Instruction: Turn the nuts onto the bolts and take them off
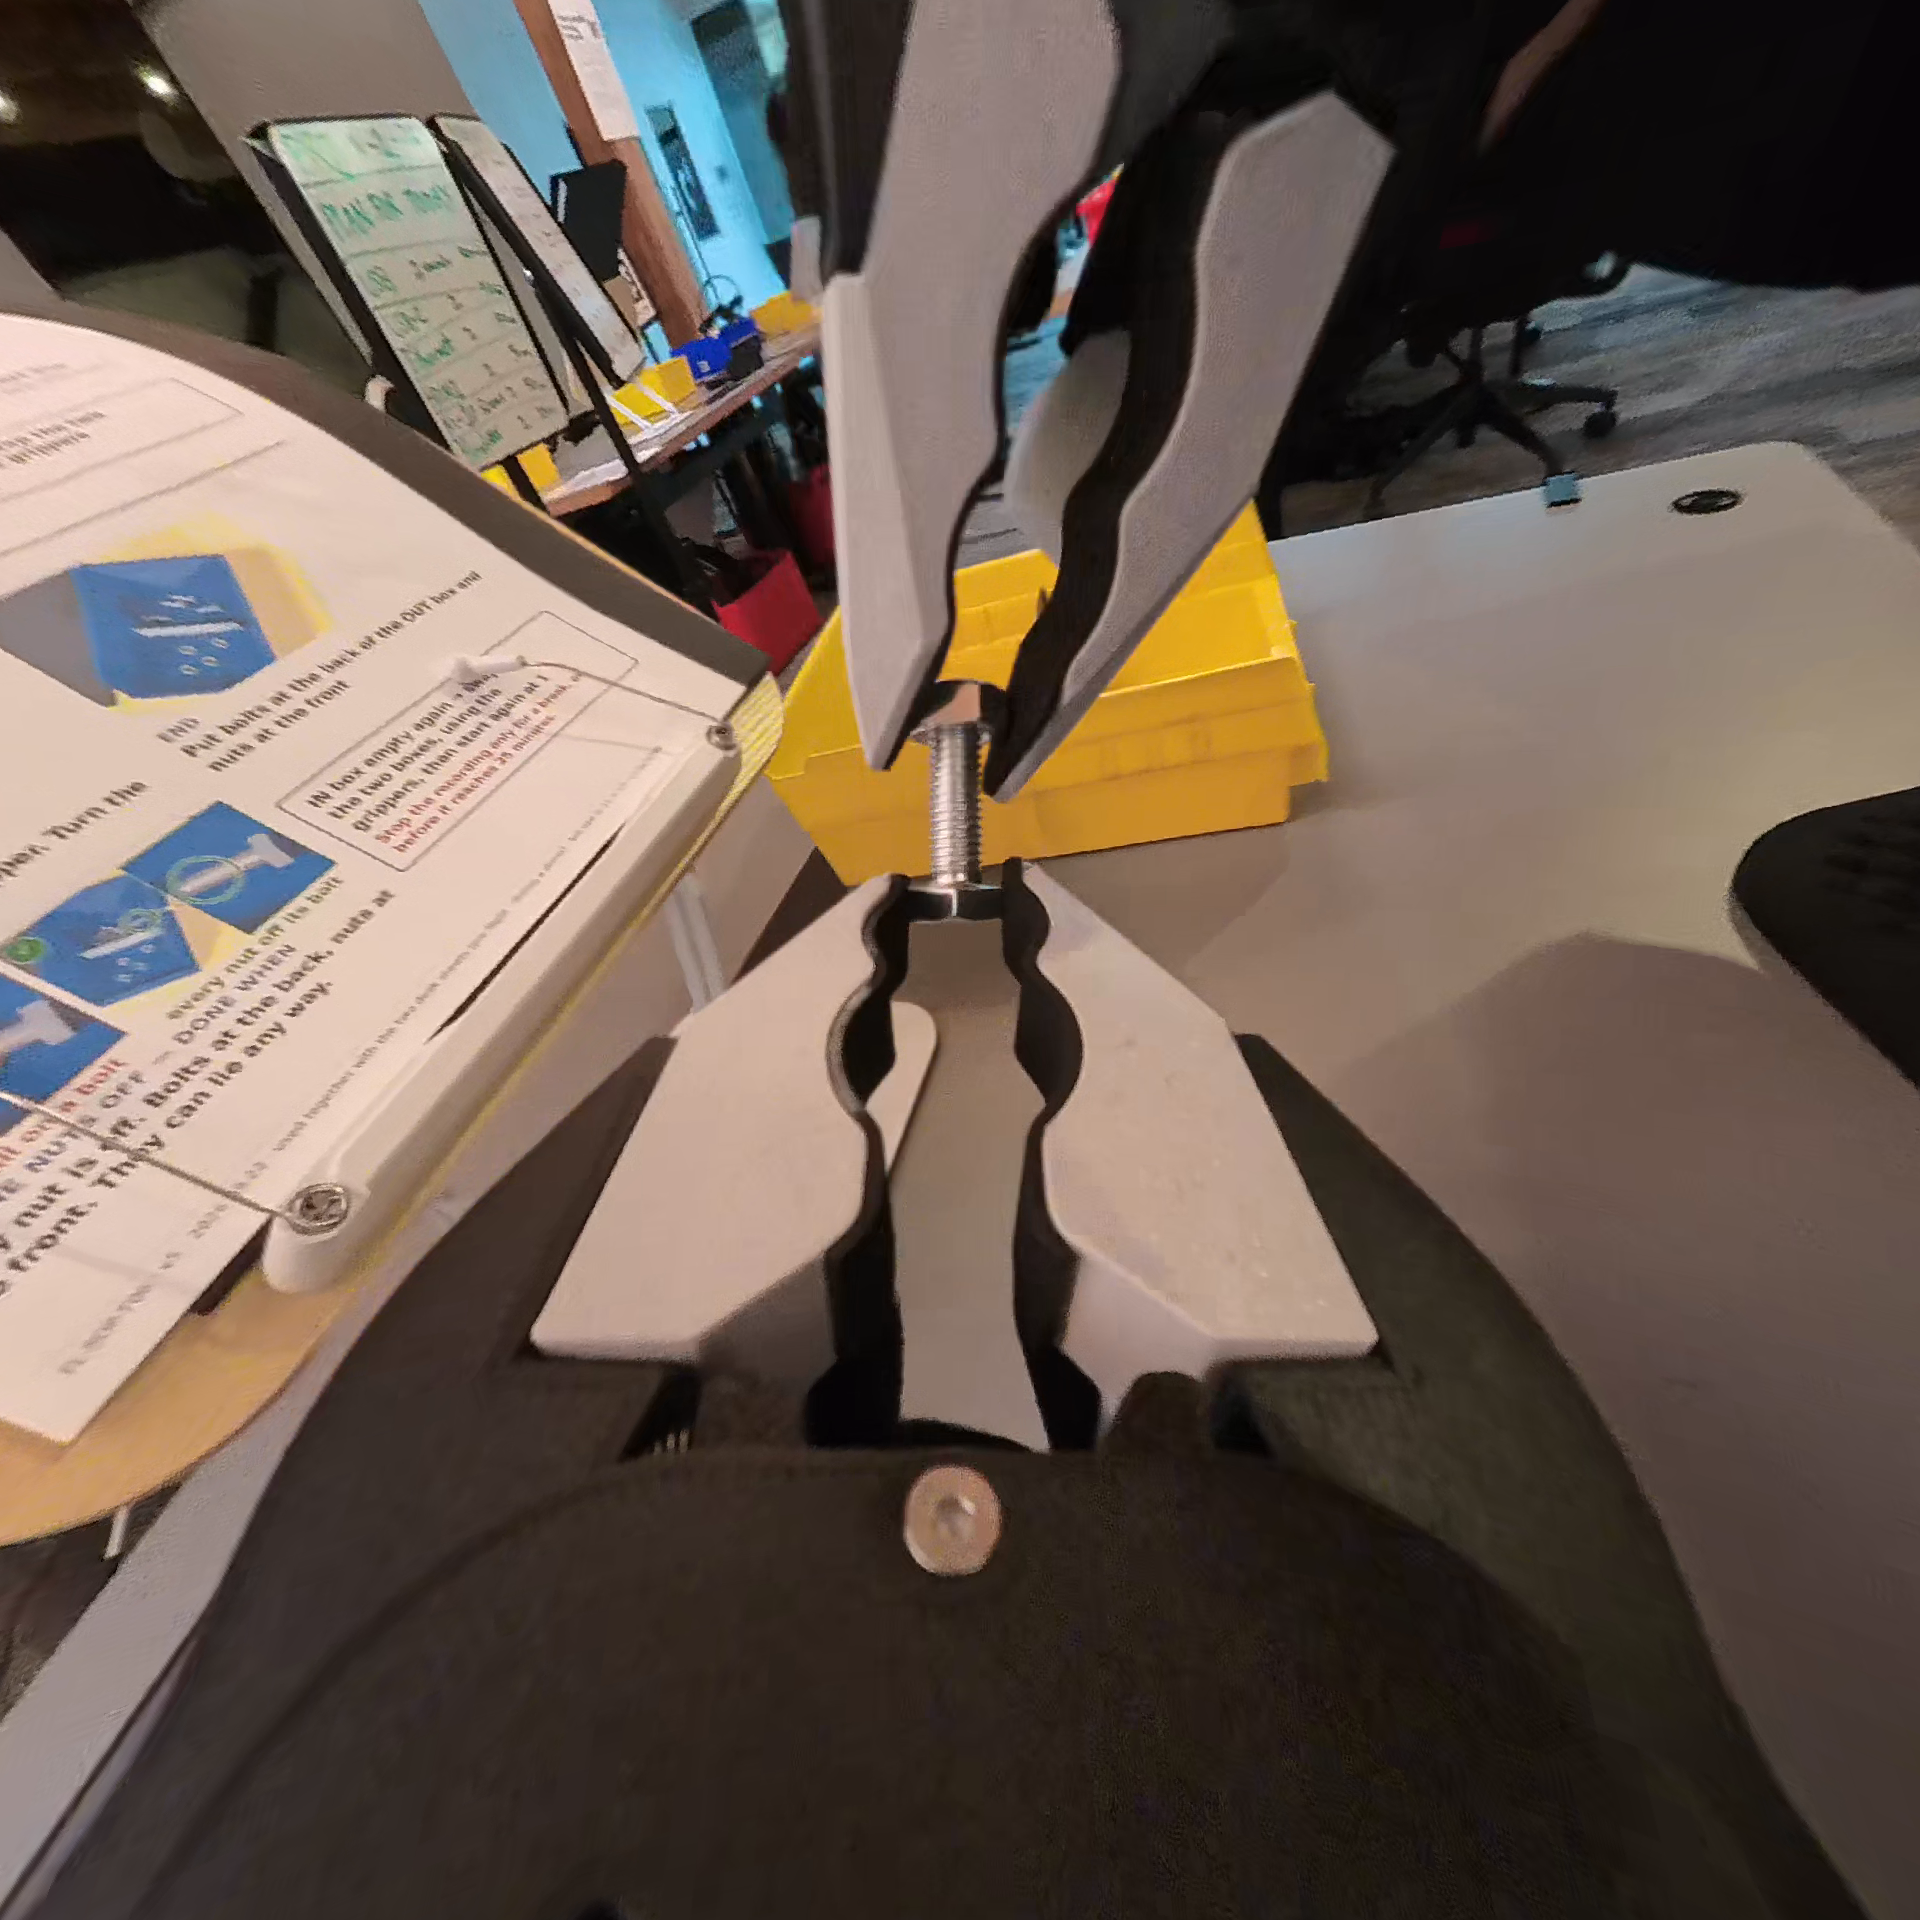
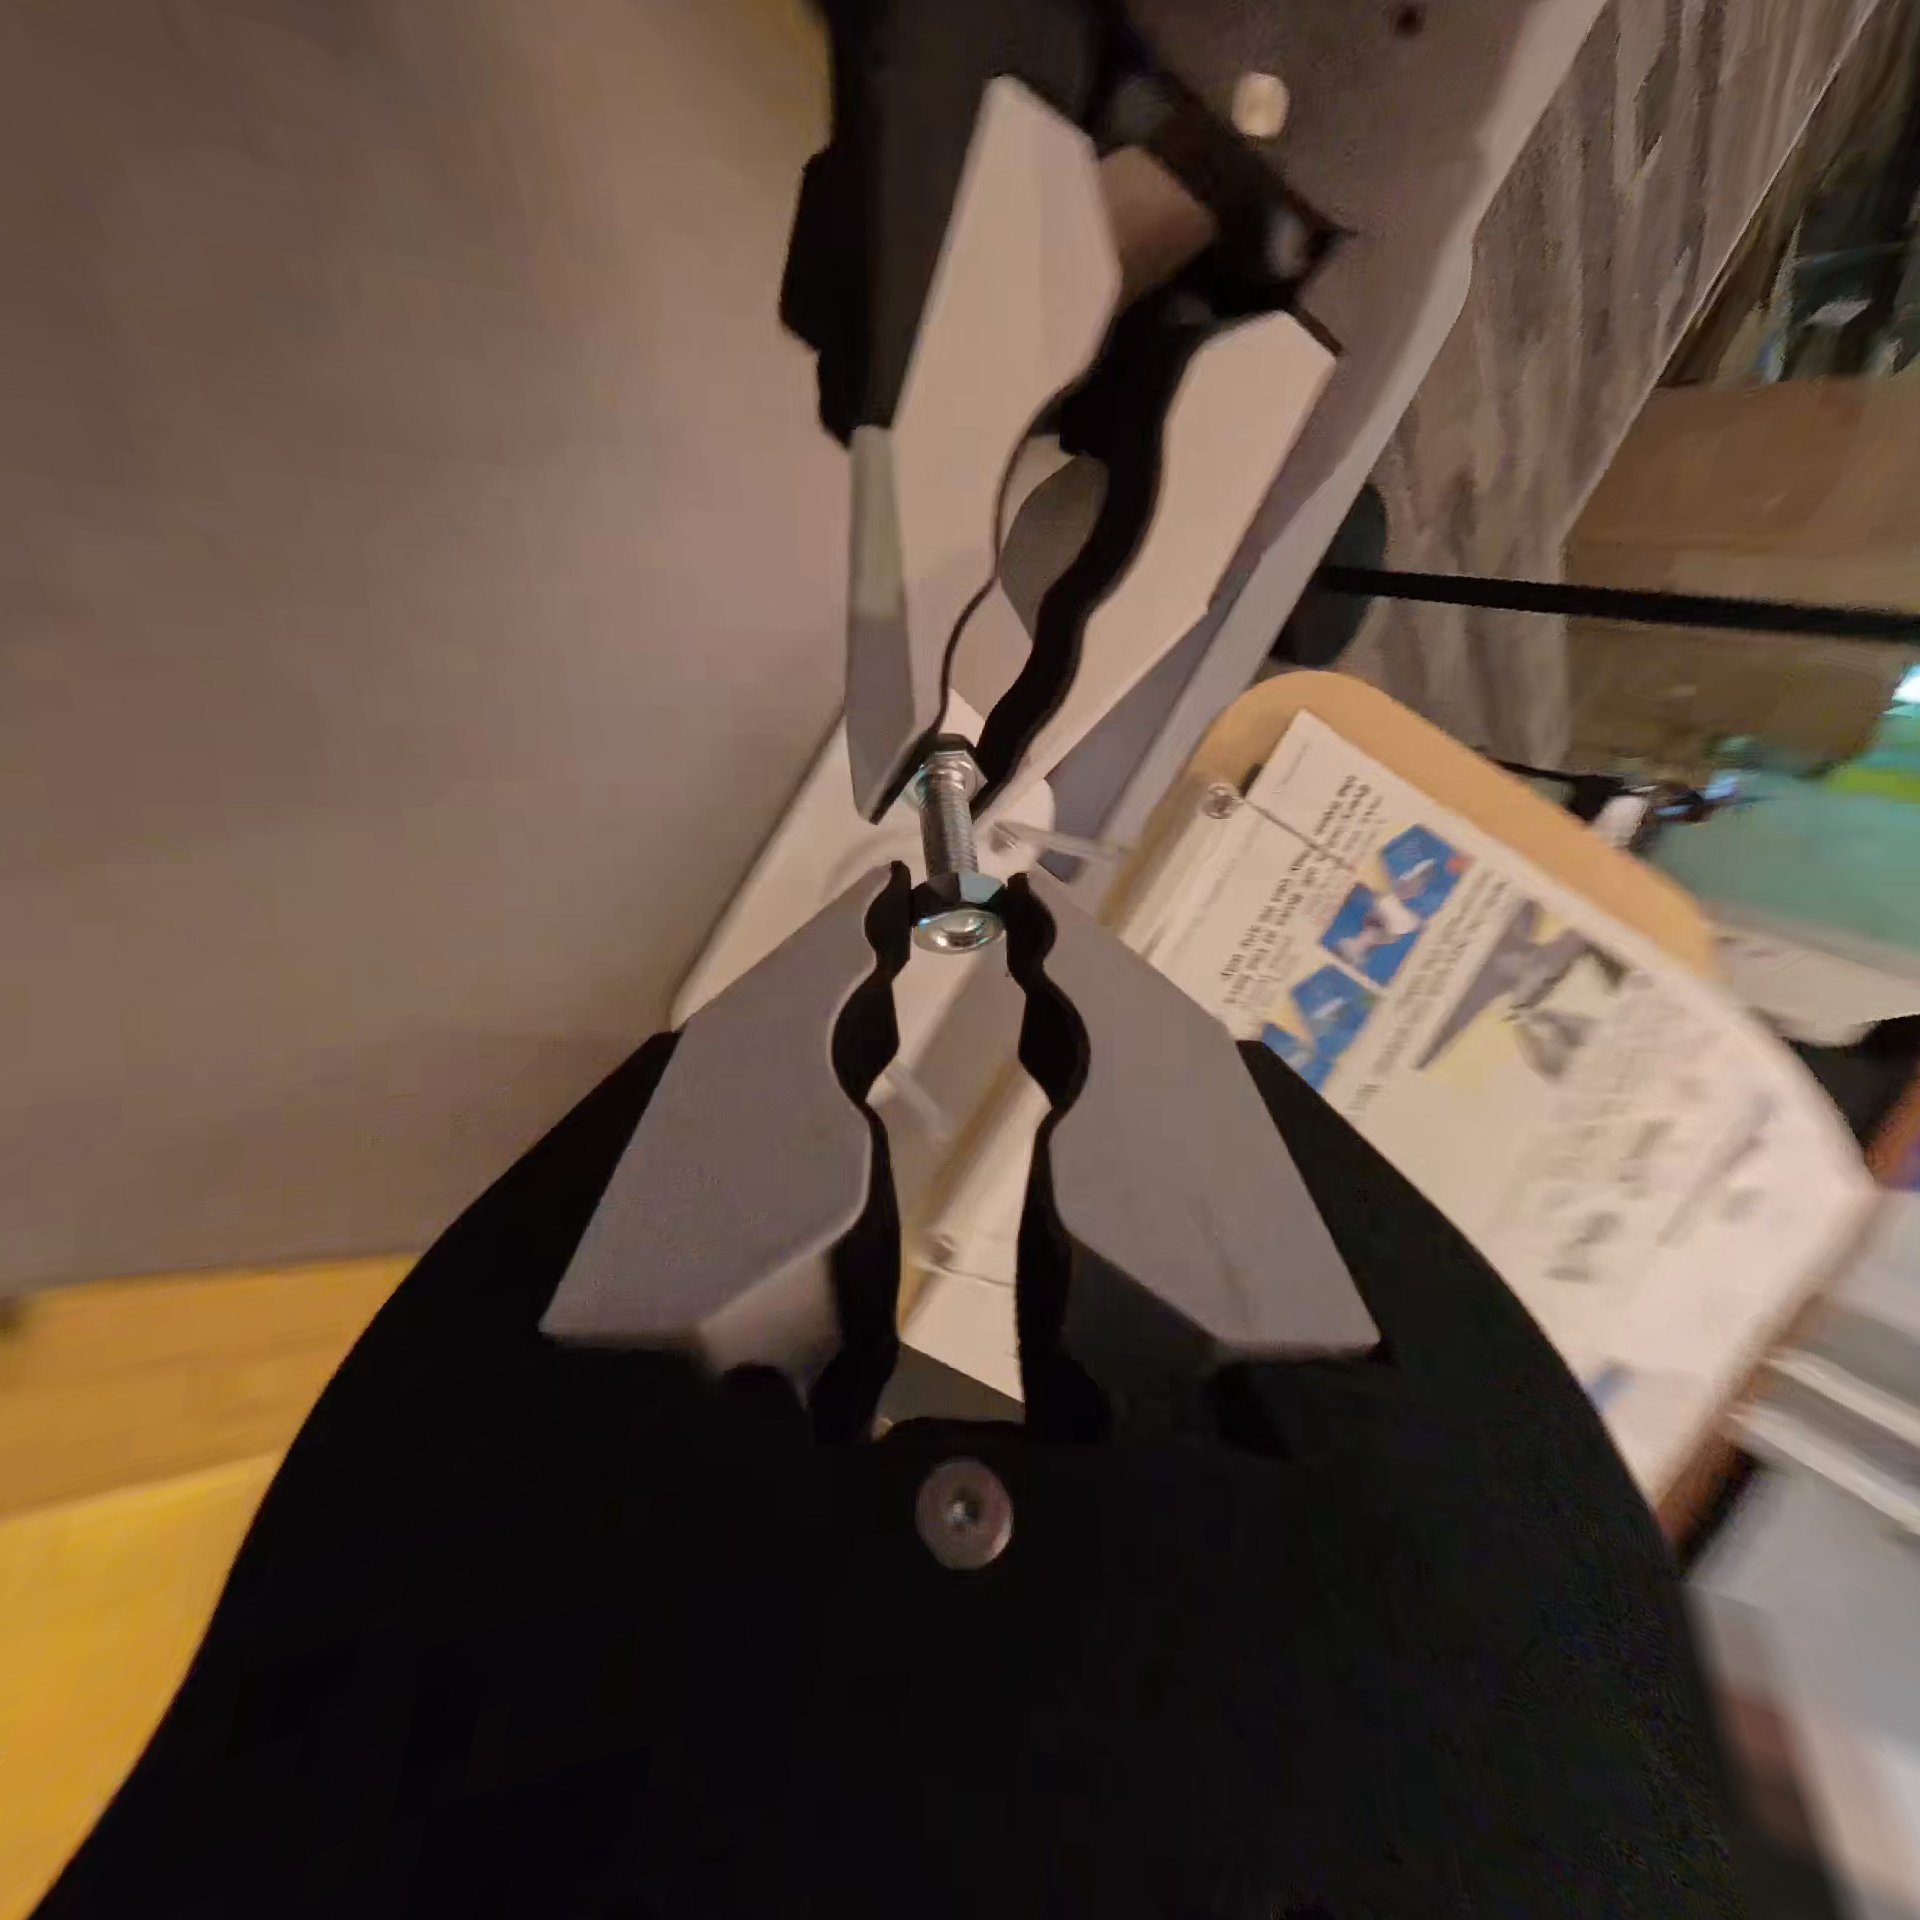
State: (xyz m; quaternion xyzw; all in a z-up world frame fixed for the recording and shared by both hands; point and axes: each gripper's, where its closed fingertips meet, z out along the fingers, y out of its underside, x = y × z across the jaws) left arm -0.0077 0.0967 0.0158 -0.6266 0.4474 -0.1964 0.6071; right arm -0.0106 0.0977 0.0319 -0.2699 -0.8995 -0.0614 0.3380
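A silver bolt [image 1: 954, 810] spans the gap between my two grippers, above the grey table. My left gripper [image 1: 951, 902] is shut on the hex nut [image 1: 951, 906] at the near end of the thread. My right gripper [image 1: 940, 748] comes down from above and is shut on the bolt's head. In the right wrist view, my right gripper [image 2: 956, 914] grips the bolt head [image 2: 958, 925]. The bolt's thread [image 2: 945, 831] runs away to the nut [image 2: 940, 774], which sits between the left gripper's tips [image 2: 935, 779].
A yellow bin [image 1: 1164, 727] stands on the grey table [image 1: 1558, 779] just behind the bolt. A printed instruction sheet on a board [image 1: 260, 831] lies at the left; it also shows in the right wrist view [image 2: 1455, 1039]. A black chair back [image 1: 1839, 914] is at the right edge.
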